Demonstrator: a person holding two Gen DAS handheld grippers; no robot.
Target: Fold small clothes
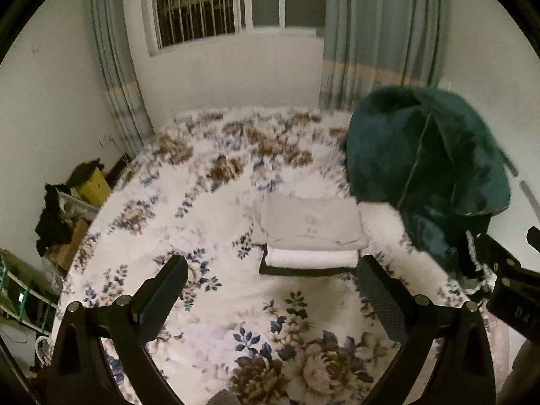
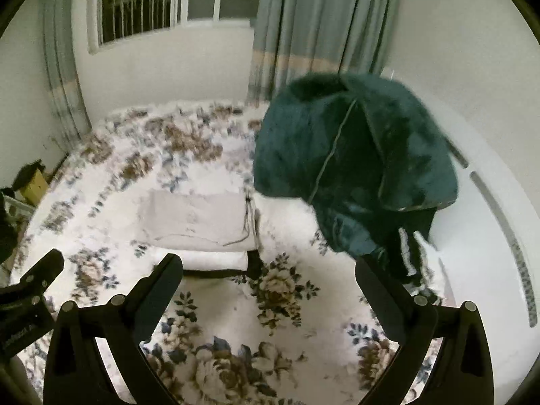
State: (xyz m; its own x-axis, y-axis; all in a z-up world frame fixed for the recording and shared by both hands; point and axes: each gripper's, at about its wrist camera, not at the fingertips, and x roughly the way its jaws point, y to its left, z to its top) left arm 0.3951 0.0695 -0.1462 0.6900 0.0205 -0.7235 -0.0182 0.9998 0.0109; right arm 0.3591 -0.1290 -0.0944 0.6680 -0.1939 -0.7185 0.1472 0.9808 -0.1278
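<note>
A stack of folded clothes (image 1: 308,236) lies mid-bed: a grey piece on top, a white one under it, a black one at the bottom. It also shows in the right wrist view (image 2: 199,222). A heap of unfolded clothes, a dark teal fleece garment (image 1: 422,155) over a black piece with white stripes (image 2: 410,256), sits at the right of the bed. My left gripper (image 1: 273,276) is open and empty, in front of the stack. My right gripper (image 2: 270,273) is open and empty, between stack and heap. Each gripper shows at the edge of the other's view.
The bed has a white floral blanket (image 1: 189,222). A white wall and headboard (image 2: 499,222) run along the right. Clutter, a yellow box (image 1: 92,185) and dark items stand on the floor at the left. Window and curtains are behind.
</note>
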